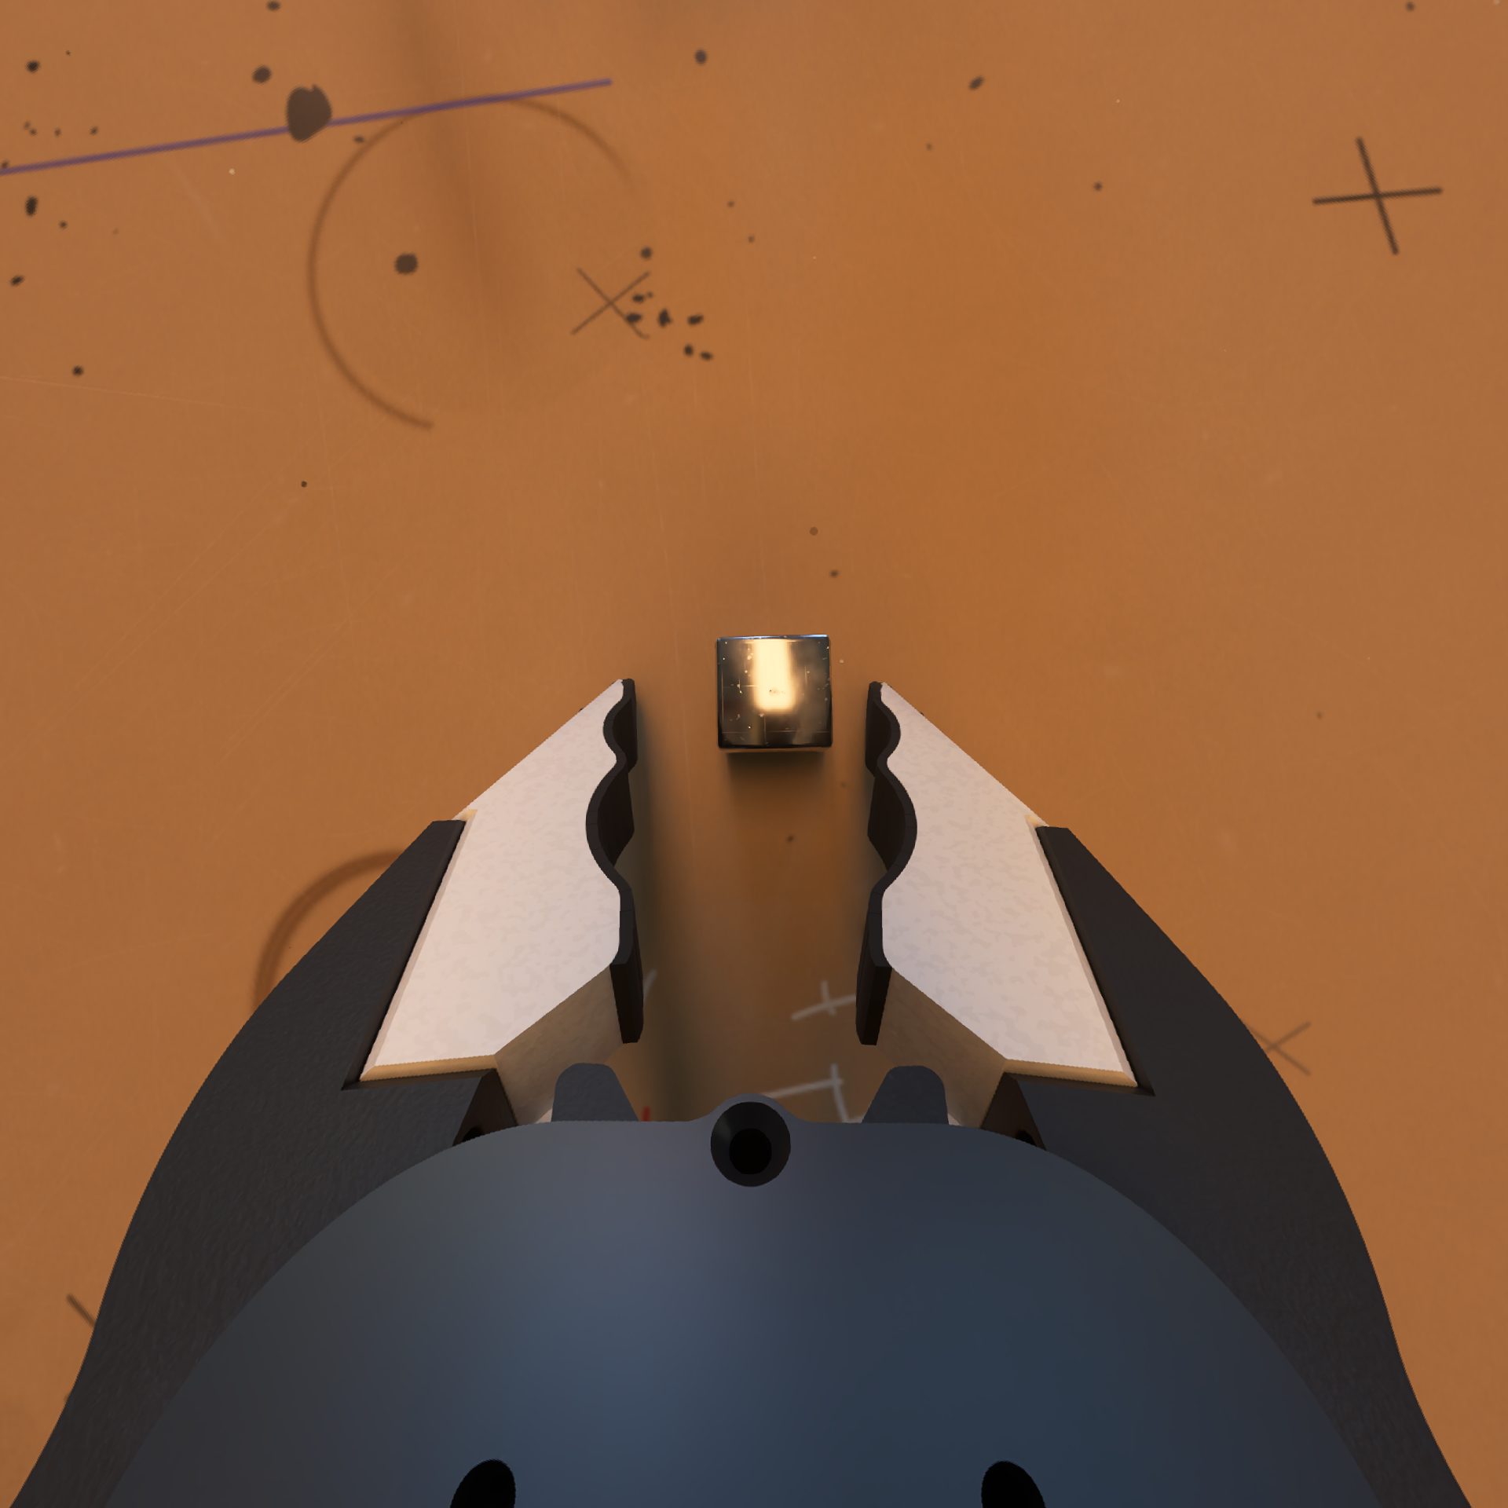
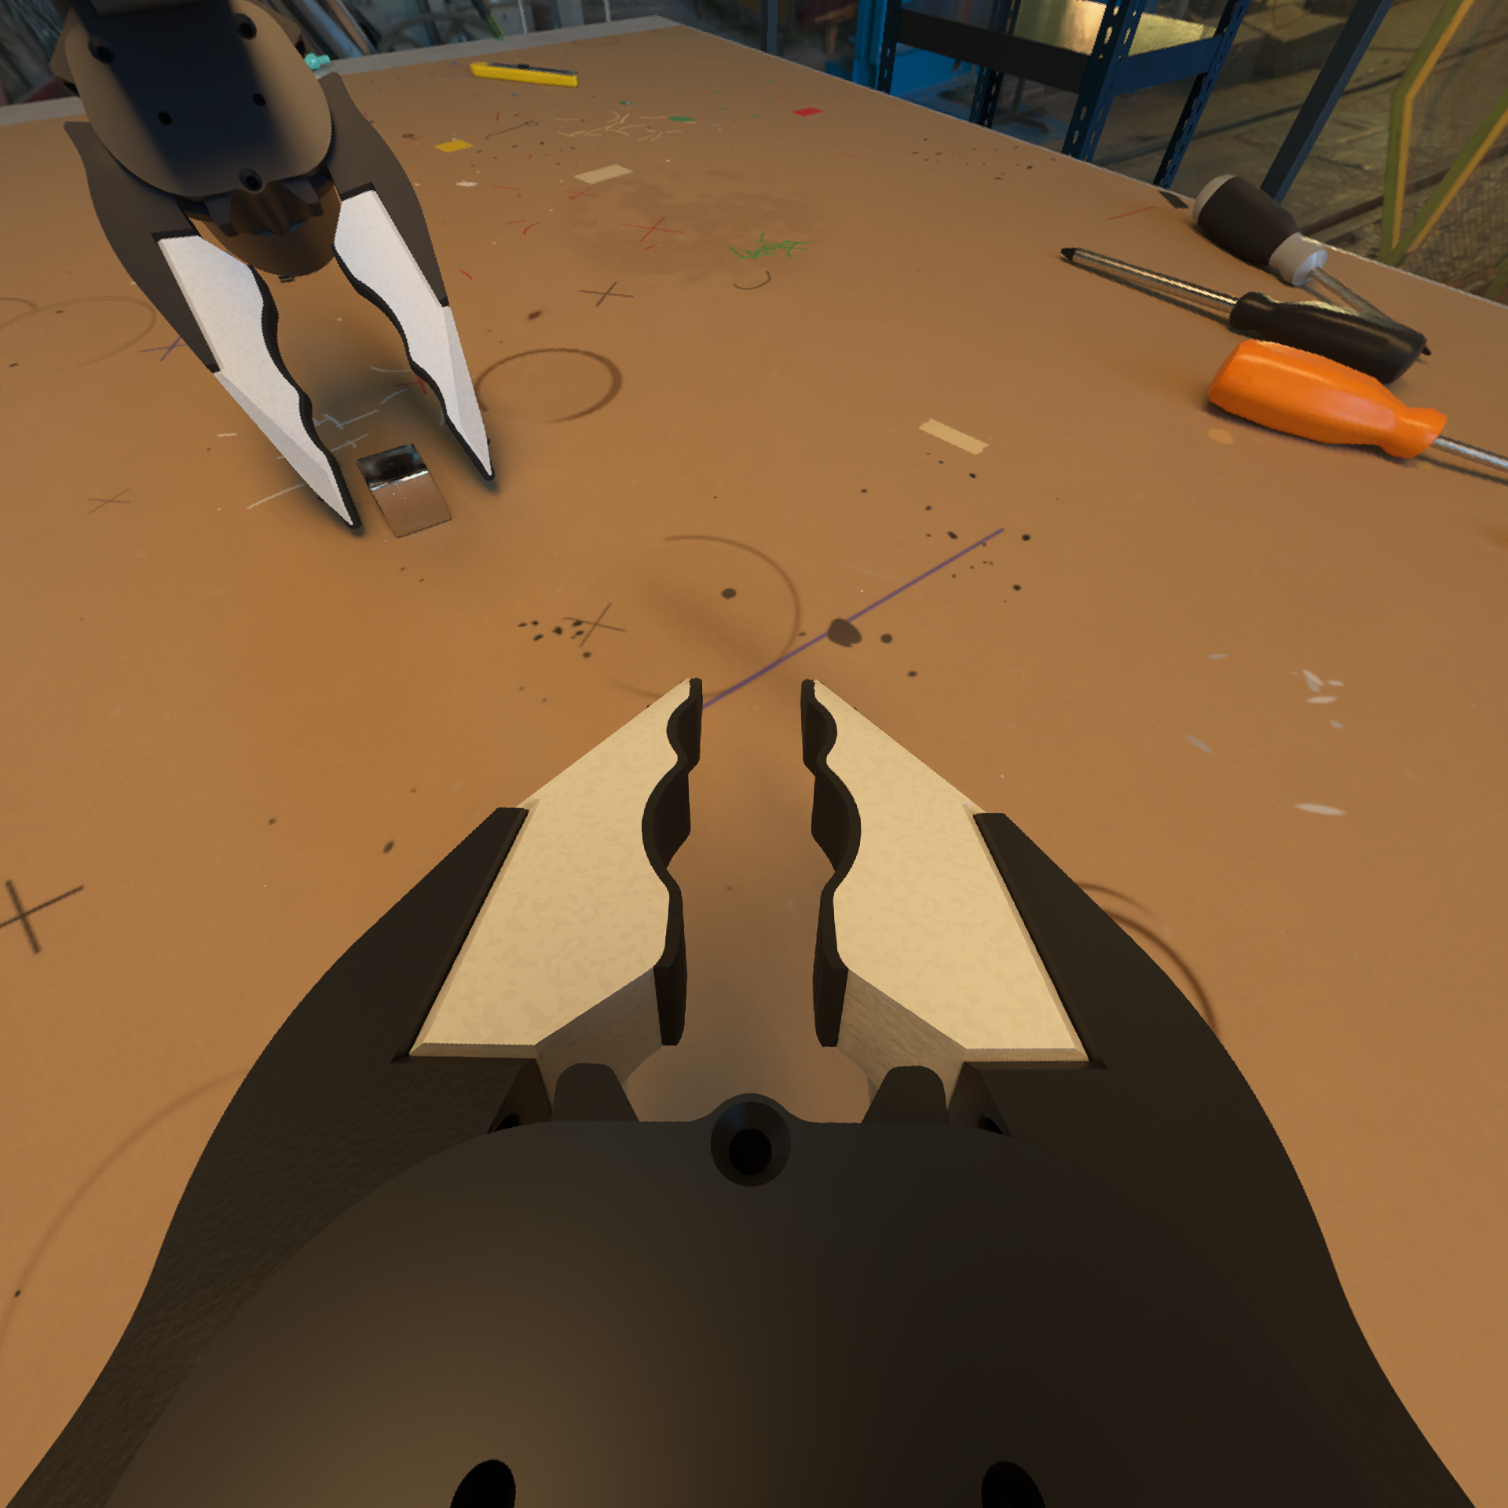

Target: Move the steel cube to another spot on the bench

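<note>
**A:** Where's the cube?

**B:** Cube (image 1: pixel 773 692) sits flat on the bench (image 1: pixel 1142 490), just past the left gripper (image 1: pixel 751 694) tips and centred in the gap between them. Clear bench shows on both sides of it in the left wrist view, so no contact there.

**A:** Left tongs?

**B:** Wide, gap clearly broader than the cube. Pointed steeply down at the bench. From the right wrist view the left gripper (image 2: pixel 423 496) straddles the cube (image 2: pixel 404 490); one tip looks very close to it, but I can't tell if it touches.

**A:** Right one?

**B:** Right gripper (image 2: pixel 751 694) is well apart from the cube, low over bare bench. Tongs narrow but parted, nothing between them. A thin purple line (image 2: pixel 857 616) on the surface runs past its tips.

**A:** Anything else near?

**B:** Not near. Three screwdrivers at the far right edge: orange handle (image 2: pixel 1322 400), black handle (image 2: pixel 1330 334), and a dark one with a pale collar (image 2: pixel 1257 224). Yellow tool (image 2: pixel 524 74) at the far edge. Ring stains, pencil crosses and dark specks across the bench (image 2: pixel 1061 816). Blue rack (image 2: pixel 1085 73) beyond it.
</note>
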